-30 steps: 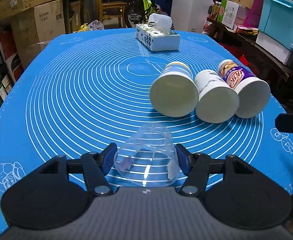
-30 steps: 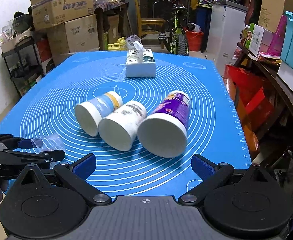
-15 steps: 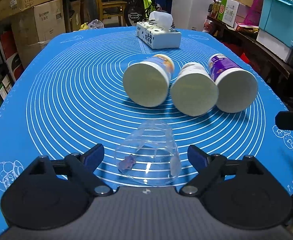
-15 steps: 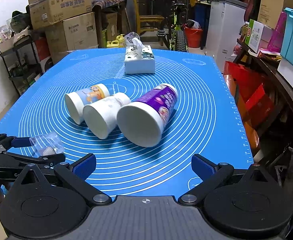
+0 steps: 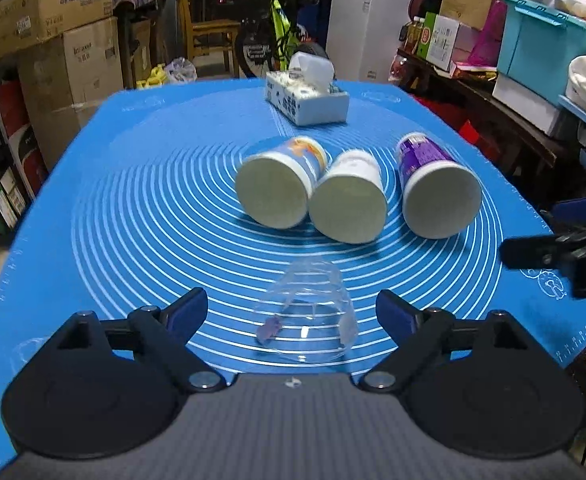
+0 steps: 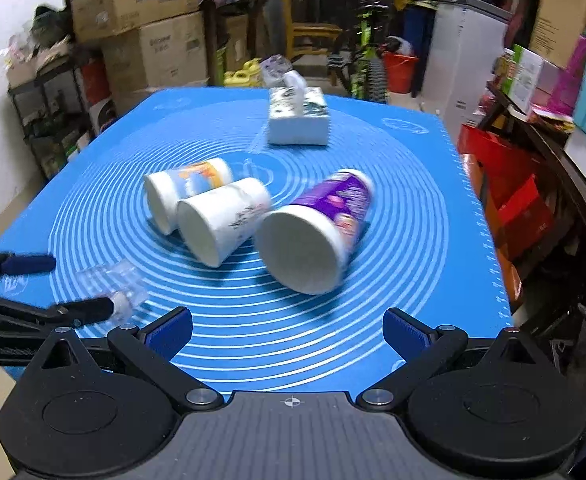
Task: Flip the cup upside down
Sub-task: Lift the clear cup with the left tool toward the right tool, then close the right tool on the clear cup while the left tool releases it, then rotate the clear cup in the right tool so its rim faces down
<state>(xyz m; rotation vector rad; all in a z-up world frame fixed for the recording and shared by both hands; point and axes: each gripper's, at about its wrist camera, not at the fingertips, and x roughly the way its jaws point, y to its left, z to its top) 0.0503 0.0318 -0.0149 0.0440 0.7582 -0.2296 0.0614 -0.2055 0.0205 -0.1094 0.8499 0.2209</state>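
A clear plastic cup [image 5: 305, 316] stands mouth-down on the blue mat [image 5: 133, 200], free between the fingers of my left gripper [image 5: 291, 312], which is open wide and touches nothing. The cup also shows in the right wrist view [image 6: 109, 280], at the far left beside the left gripper's fingers [image 6: 81, 308]. My right gripper [image 6: 287, 330] is open and empty above the mat's near edge, short of the purple cup [image 6: 317, 240].
Three paper cups lie on their sides mid-mat: orange-blue [image 5: 281, 180], white [image 5: 349, 200], purple [image 5: 433, 184]. A tissue box [image 5: 307, 100] stands at the back. Boxes, shelves and a bicycle ring the table.
My left gripper opened and let go of the clear cup, which now stands mouth-down on the mat. Both grippers drew back a little; the right view shifted left.
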